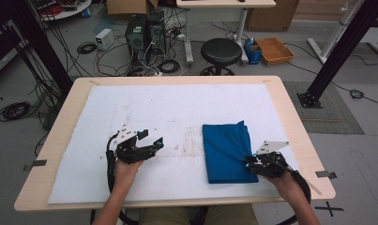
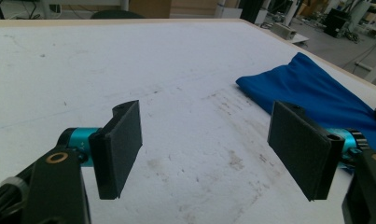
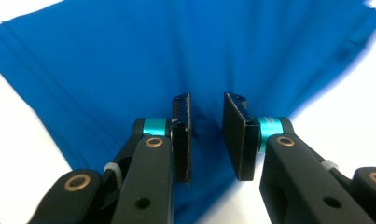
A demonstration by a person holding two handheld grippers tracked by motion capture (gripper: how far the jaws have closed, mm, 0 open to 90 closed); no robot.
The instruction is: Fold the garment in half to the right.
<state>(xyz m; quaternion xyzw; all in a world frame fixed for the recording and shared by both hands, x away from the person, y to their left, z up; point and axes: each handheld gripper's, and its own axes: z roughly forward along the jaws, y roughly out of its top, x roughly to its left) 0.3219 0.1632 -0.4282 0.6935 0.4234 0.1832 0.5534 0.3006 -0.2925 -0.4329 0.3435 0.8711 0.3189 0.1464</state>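
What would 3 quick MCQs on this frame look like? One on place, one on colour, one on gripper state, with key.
1. Where does the folded cloth lie on the table?
A. the person's right half
B. far left corner
C. on the floor

2. What colour is the cloth?
A. red
B. blue
C. yellow

3. How does the left gripper stand?
A. shut on the cloth
B. open, with bare white mat between its jaws
C. shut on a cable

Key: 1 A, the high view shows it by the right gripper. 2 B, plainly blue in every view. 3 B, the left gripper view shows its jaws wide apart.
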